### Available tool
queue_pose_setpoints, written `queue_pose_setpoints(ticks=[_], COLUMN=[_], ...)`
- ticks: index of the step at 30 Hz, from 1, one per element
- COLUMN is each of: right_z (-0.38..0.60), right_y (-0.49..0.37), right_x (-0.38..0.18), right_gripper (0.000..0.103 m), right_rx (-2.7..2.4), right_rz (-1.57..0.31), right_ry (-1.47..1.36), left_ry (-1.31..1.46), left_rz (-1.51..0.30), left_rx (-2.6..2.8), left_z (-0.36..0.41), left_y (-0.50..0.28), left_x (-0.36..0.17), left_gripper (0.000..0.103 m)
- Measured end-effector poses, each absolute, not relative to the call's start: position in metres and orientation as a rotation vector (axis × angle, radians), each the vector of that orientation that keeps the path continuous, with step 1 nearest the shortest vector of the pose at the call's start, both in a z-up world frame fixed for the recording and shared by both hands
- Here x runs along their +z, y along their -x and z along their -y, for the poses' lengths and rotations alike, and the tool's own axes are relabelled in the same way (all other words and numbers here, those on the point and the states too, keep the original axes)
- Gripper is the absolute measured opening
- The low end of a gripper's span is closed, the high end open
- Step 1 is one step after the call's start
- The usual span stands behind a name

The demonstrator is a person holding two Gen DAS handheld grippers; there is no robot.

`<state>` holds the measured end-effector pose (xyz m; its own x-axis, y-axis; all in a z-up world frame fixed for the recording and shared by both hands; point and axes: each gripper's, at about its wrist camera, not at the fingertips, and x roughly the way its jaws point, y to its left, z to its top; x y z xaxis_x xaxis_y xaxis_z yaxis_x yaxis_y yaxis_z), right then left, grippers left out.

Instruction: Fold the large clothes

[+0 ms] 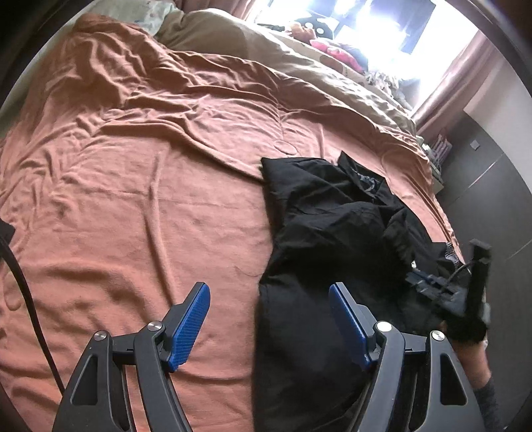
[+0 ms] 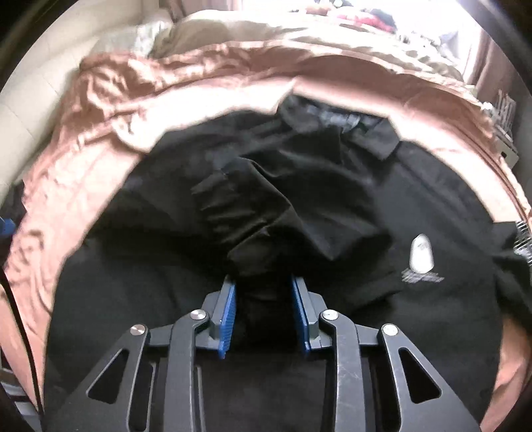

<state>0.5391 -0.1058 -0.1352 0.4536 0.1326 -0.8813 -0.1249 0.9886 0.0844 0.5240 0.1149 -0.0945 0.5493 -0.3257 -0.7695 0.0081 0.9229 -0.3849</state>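
- Blue-padded fingers of the right gripper (image 2: 263, 312) are clamped on a bunched fold of the black garment (image 2: 282, 206); the cloth fills the gap between the pads and rises away from them in gathered pleats.
- Beyond that pinched fold, the garment spreads flat to both sides of the right gripper, with a small white logo (image 2: 421, 256) on the cloth to the right of the fold and a collar with a label further off.
- Left gripper (image 1: 269, 324) has its jaws wide apart with nothing between them; its left pad hangs over bare orange bedsheet (image 1: 133, 206), its right pad over the garment's near edge.
- Seen from the left wrist, the black garment (image 1: 319, 232) lies rumpled on the sheet, mostly to the right of the open jaws, its left edge running between the two pads.
- Past the garment's right side, the right gripper (image 1: 445, 292) and a black-gloved hand (image 1: 465, 327) show at the garment's edge.
- Further from the garment, a beige duvet (image 1: 232, 40) lies near a bright window (image 1: 382, 26).
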Motion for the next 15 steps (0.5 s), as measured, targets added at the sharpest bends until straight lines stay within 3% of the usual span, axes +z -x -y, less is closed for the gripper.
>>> queue_pose_setpoints(ticks=[7,15], right_z=[0.169,0.249], right_y=[-0.527,-0.517], right_x=[-0.098,-0.103], right_gripper=[0.023,0.024], right_rx=[0.025,-0.067], right_rz=[-1.001,-1.039], right_ry=[-0.03,-0.272], left_ry=[0.333,0.32], left_rz=[-0.971,-0.983], left_rx=[-0.217,-0.213], left_z=[-0.098,-0.079], left_y=[-0.53,-0.546], left_x=[-0.09,-0.095], left_gripper=[0.075,0.075])
